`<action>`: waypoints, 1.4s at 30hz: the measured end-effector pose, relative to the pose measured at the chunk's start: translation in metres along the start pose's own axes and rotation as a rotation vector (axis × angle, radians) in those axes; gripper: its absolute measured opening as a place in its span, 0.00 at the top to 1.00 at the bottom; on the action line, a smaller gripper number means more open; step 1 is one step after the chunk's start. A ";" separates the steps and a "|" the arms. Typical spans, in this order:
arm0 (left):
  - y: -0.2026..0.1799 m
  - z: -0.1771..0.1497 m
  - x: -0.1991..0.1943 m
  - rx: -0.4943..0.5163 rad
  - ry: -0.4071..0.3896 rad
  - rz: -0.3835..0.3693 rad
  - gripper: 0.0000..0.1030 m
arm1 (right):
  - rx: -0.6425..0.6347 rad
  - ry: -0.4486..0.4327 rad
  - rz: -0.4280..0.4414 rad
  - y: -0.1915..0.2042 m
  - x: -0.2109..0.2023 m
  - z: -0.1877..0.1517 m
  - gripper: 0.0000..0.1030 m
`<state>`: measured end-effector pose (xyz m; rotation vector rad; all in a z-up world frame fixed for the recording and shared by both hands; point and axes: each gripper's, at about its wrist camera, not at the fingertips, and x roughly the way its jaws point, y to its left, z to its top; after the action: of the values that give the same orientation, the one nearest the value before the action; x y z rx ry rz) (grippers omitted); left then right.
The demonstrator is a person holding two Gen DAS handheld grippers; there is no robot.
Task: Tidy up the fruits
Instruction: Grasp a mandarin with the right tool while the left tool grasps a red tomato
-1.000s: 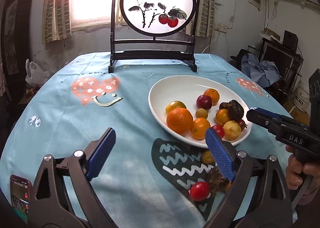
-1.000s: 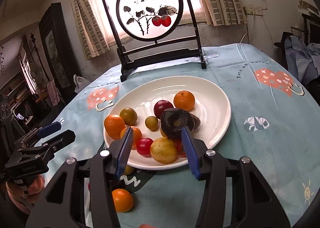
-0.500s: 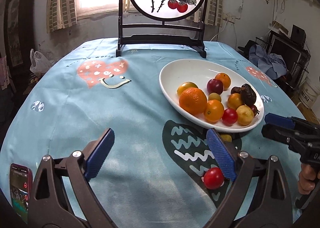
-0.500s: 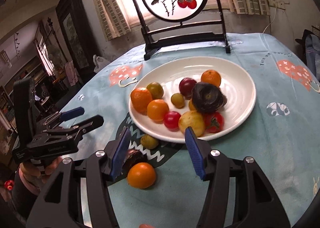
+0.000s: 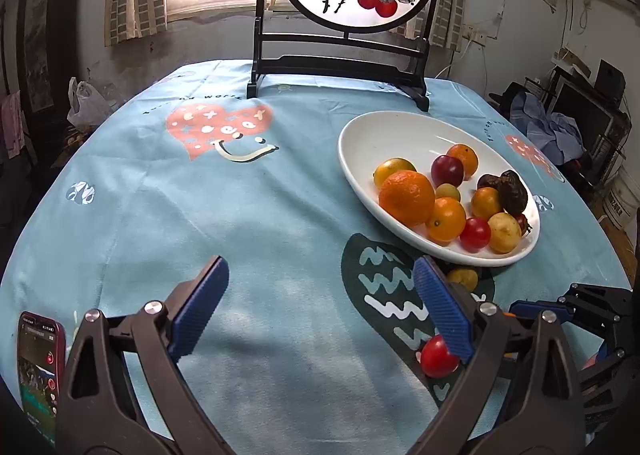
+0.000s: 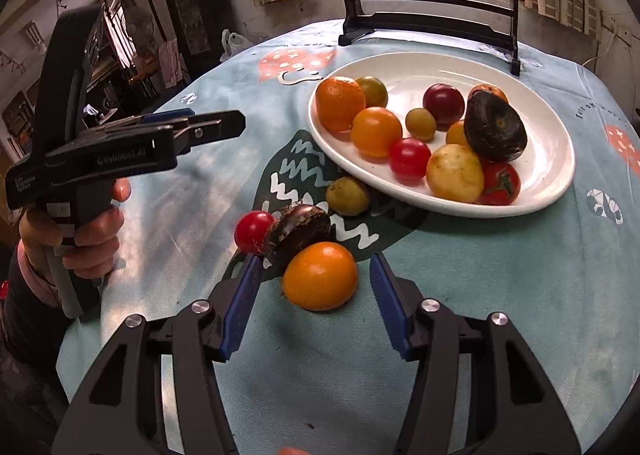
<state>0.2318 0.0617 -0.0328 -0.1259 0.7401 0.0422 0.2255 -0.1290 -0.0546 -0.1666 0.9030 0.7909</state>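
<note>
Right gripper point(image 6: 316, 291), jaws spread, flanks an orange fruit point(image 6: 320, 275) on the table point(image 6: 500, 275); left gripper point(image 5: 320, 307) spread, empty.

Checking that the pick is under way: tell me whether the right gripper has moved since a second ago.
Yes. The right gripper has drawn back from the white plate and come down toward the loose orange fruit on the cloth, jaws open around it.

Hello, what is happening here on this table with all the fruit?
A person holds tongs in each hand and is gathering fruit onto a white plate. Four pieces still lie on the blue cloth. The right tongs are open around an orange fruit, not yet gripping it. The left tongs are open and empty above the cloth.
</note>
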 end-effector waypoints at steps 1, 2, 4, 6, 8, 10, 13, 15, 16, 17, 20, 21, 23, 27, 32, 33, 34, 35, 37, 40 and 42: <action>0.000 0.000 0.001 0.000 0.003 0.001 0.07 | -0.009 0.004 -0.007 0.002 0.001 -0.001 0.44; 0.000 0.000 0.001 0.000 0.005 0.002 0.07 | -0.014 0.008 -0.013 0.002 0.003 -0.002 0.44; 0.001 0.000 0.001 -0.001 0.005 0.003 0.07 | -0.021 0.015 -0.025 0.003 0.005 -0.003 0.44; 0.001 0.000 0.000 -0.004 0.003 0.003 0.07 | -0.026 0.014 -0.032 0.004 0.006 -0.003 0.47; 0.001 0.000 0.001 -0.005 0.004 0.006 0.07 | -0.031 0.011 -0.033 0.004 0.006 -0.004 0.51; 0.002 0.000 0.002 -0.006 0.010 0.007 0.07 | -0.034 0.014 -0.039 0.004 0.007 -0.004 0.55; 0.002 0.000 0.003 -0.006 0.014 0.008 0.07 | -0.023 0.027 -0.034 0.000 0.009 -0.004 0.60; 0.002 0.000 0.003 -0.005 0.017 0.004 0.07 | -0.010 0.029 -0.024 -0.004 0.007 -0.004 0.62; 0.001 -0.001 0.004 -0.001 0.027 -0.006 0.07 | 0.005 0.020 -0.025 -0.008 0.004 -0.003 0.62; 0.001 -0.002 0.006 0.007 0.042 -0.022 0.07 | 0.029 0.003 -0.024 -0.013 0.000 -0.003 0.62; -0.007 -0.006 0.008 0.066 0.081 -0.101 0.08 | 0.142 -0.048 0.006 -0.034 -0.013 -0.001 0.62; -0.011 -0.008 0.007 0.099 0.084 -0.121 0.11 | 0.176 -0.061 0.010 -0.041 -0.017 -0.002 0.62; -0.021 -0.015 0.005 0.169 0.094 -0.167 0.18 | 0.219 -0.076 0.008 -0.049 -0.021 -0.003 0.62; -0.041 -0.029 0.007 0.274 0.133 -0.233 0.40 | 0.240 -0.075 0.004 -0.051 -0.022 -0.001 0.62; -0.050 -0.033 0.006 0.309 0.146 -0.299 0.44 | 0.234 -0.070 0.003 -0.050 -0.020 -0.002 0.62; -0.051 -0.034 0.006 0.315 0.148 -0.316 0.46 | 0.234 -0.068 0.001 -0.050 -0.020 -0.002 0.62; -0.054 -0.036 0.005 0.327 0.150 -0.321 0.46 | 0.233 -0.066 -0.002 -0.050 -0.019 -0.003 0.62; -0.056 -0.037 0.007 0.340 0.154 -0.313 0.47 | 0.233 -0.065 -0.005 -0.050 -0.019 -0.003 0.62; -0.060 -0.041 0.011 0.358 0.174 -0.307 0.49 | 0.232 -0.066 -0.004 -0.050 -0.020 -0.004 0.62; -0.063 -0.043 0.013 0.371 0.188 -0.332 0.56 | 0.232 -0.068 -0.005 -0.050 -0.020 -0.004 0.62; -0.066 -0.045 0.014 0.385 0.197 -0.344 0.61 | 0.233 -0.070 -0.003 -0.050 -0.021 -0.004 0.62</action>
<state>0.2173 -0.0092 -0.0685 0.1128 0.9016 -0.4443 0.2491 -0.1781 -0.0510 0.0636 0.9204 0.6785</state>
